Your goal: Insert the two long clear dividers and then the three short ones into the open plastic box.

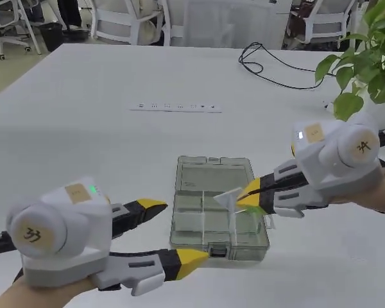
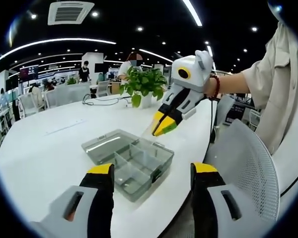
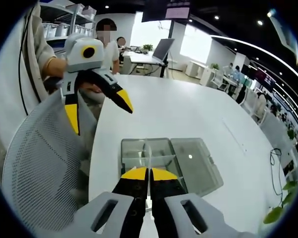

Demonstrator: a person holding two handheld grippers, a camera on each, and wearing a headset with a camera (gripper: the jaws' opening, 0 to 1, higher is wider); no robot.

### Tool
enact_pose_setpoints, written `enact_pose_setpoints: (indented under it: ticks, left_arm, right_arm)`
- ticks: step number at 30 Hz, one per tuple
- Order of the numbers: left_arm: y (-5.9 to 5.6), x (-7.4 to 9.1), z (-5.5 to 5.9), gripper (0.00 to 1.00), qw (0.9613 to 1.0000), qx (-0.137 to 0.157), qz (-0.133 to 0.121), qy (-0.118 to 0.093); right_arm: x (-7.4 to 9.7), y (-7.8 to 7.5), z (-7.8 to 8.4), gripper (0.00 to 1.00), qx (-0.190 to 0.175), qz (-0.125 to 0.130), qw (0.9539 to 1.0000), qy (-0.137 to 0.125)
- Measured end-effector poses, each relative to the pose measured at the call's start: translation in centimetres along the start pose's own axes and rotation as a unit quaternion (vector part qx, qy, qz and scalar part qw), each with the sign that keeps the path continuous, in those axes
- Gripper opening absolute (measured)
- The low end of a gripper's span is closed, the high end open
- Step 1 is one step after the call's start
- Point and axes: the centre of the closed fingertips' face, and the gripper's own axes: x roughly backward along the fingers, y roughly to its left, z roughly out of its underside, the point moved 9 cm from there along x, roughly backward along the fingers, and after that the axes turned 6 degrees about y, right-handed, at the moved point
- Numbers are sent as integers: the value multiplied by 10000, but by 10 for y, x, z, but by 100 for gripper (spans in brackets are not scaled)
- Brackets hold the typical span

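Table (image 1: pixel 83 128): one box (image 1: pixel 244 246), one gripped divider (image 1: pixel 230 197)

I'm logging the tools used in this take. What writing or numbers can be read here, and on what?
"33": left cap, on the left claw.
"34": right cap, on the right claw.
Tan stickers on both claws, marks on the white strip: too small to read.

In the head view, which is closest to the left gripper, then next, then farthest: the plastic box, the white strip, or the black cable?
Starting from the left gripper:
1. Plastic box, just beside the gripper's tips.
2. White strip, farther back, in the middle of the table.
3. Black cable, at the far right end of the table.
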Motion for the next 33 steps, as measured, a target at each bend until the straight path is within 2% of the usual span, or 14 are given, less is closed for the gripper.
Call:
enact_pose_setpoints:
  ticks: [12, 33]
  left_arm:
    - [3, -4, 0, 77, 9998, 159, -123, 15]
    - [8, -5, 2, 77, 9996, 190, -175, 107]
  right_arm:
    - [-11, -9, 10, 2, -132, 20, 9998, 153]
    - [-21, -13, 16, 3, -276, -91, 9993, 224]
